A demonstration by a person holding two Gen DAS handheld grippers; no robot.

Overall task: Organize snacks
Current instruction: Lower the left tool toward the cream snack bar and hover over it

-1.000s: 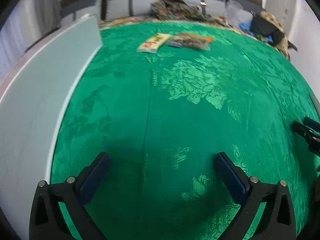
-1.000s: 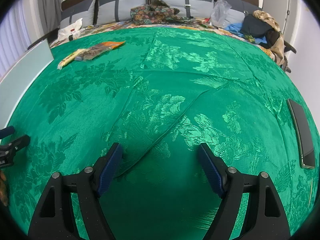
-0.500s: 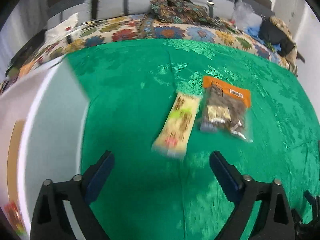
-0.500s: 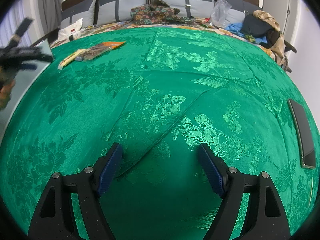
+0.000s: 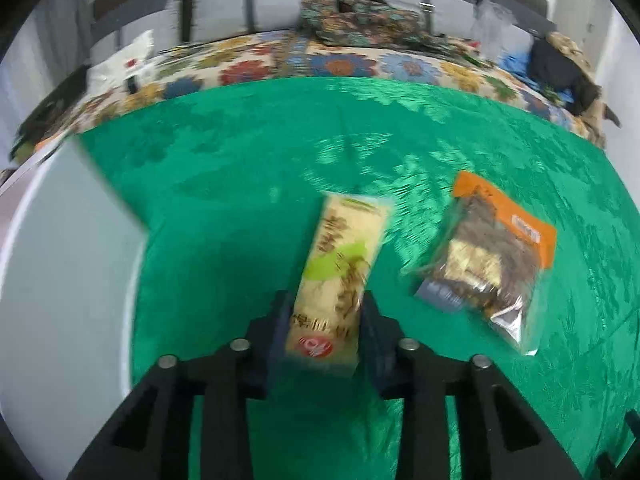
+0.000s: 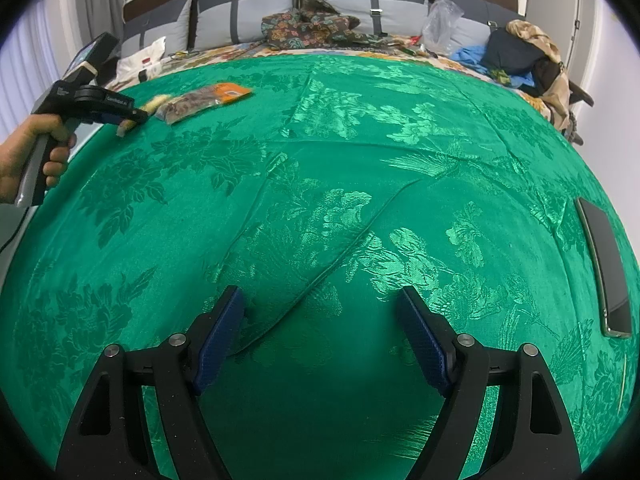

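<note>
A long yellow snack packet [image 5: 340, 272] lies on the green cloth [image 5: 240, 200], and my left gripper [image 5: 326, 320] is shut on its near end. A clear bag of brown snacks with an orange top [image 5: 488, 256] lies just right of it. In the right wrist view my left gripper [image 6: 132, 118] shows at the far left beside the orange-topped bag [image 6: 204, 100]. My right gripper [image 6: 320, 332] is open and empty, low over the middle of the cloth [image 6: 360, 160].
A pale grey board [image 5: 60, 260] runs along the cloth's left side. A dark phone [image 6: 604, 264] lies at the right edge. Pillows, clothes and a plastic bag [image 6: 440, 20] sit at the bed's head.
My left gripper moved forward across the cloth to the snacks and shut on the yellow packet. My right gripper has stayed still and open.
</note>
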